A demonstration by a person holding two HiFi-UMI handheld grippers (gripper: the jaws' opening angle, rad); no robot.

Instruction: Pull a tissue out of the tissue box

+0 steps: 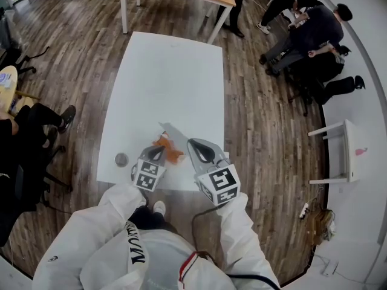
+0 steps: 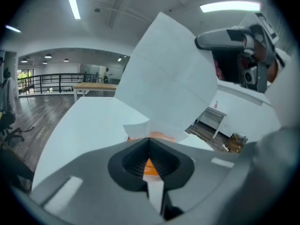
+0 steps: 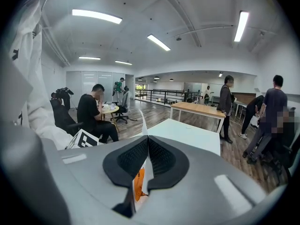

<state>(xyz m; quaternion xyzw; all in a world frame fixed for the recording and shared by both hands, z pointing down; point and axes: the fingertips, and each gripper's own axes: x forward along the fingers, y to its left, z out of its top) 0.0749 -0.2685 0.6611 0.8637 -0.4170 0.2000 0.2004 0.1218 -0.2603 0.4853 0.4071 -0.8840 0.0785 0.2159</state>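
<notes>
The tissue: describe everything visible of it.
The tissue is a thin white paper sheet with faint fold creases. It is spread wide and stands up above the orange tissue box, near the front edge of the white table. Its lower end is pinched in the shut left tool. The right tool is shut on a thin edge of it too. Whether its bottom has left the box cannot be told.

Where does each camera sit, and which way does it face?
Head view: on the head, facing steeply down at the table; sleeves, left tongs, right tongs show.
Left gripper view: on the left tongs, facing across the table; they clamp the tissue.
Right gripper view: on the right tongs, facing the room; they clamp the orange pack.
All three show the table and orange pack.
</notes>
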